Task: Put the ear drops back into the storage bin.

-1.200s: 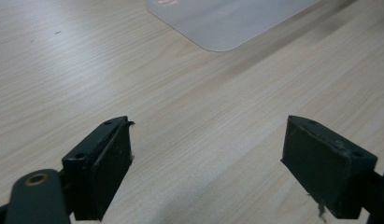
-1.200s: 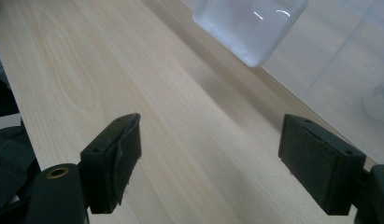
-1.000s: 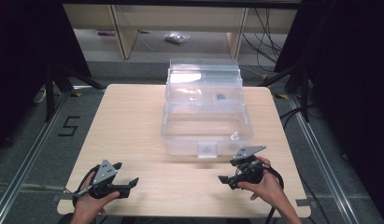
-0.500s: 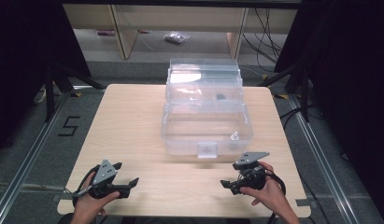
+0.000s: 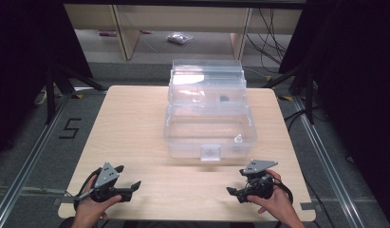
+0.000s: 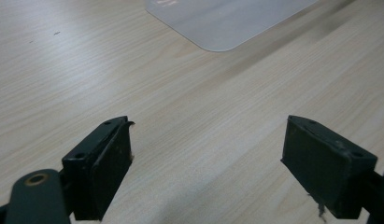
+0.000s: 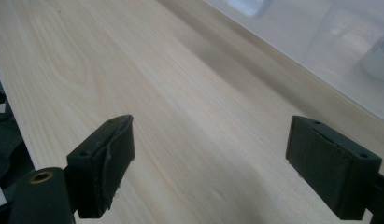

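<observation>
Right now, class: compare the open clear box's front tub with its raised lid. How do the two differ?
The front tub rests flat on the table; the raised lid stands up behind it. The tub carries a clear latch on its front wall; the lid shows none. A small white bottle sits in the tub, a small dark item behind the lid's wall. Both are clear plastic.

Black "5" — apparently taped, on floor [image 5: 69, 129]
</observation>
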